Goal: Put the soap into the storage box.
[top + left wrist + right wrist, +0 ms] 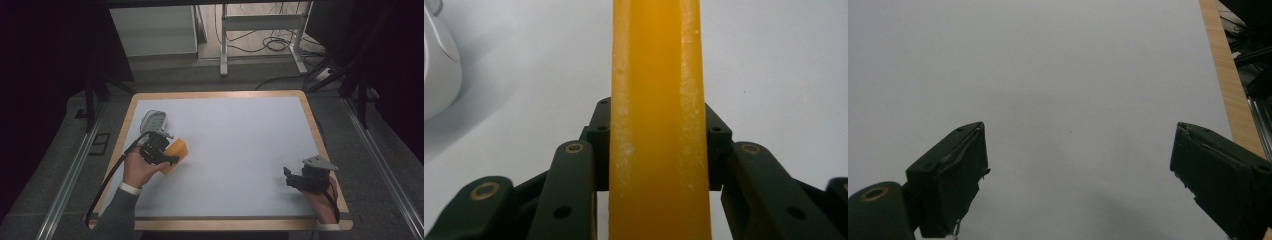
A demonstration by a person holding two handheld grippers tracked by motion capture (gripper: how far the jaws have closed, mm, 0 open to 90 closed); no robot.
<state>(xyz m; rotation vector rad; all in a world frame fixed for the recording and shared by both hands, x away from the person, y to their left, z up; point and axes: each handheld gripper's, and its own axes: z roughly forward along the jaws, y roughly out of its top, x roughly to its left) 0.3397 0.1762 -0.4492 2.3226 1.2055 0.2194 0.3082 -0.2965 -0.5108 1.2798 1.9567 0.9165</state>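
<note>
Matt orange block (659,125), whitish scuffs.

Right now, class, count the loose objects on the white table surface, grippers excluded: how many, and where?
2. An orange block is clamped in the left gripper at the table's left side; a white computer mouse lies just beyond it. Nothing seems hidden.

mouse (153,121) just behind block (176,156)

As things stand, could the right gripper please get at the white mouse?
Probably yes: the right gripper is open and empty, with bare table between, though the mouse lies far across, behind the left gripper.
</note>
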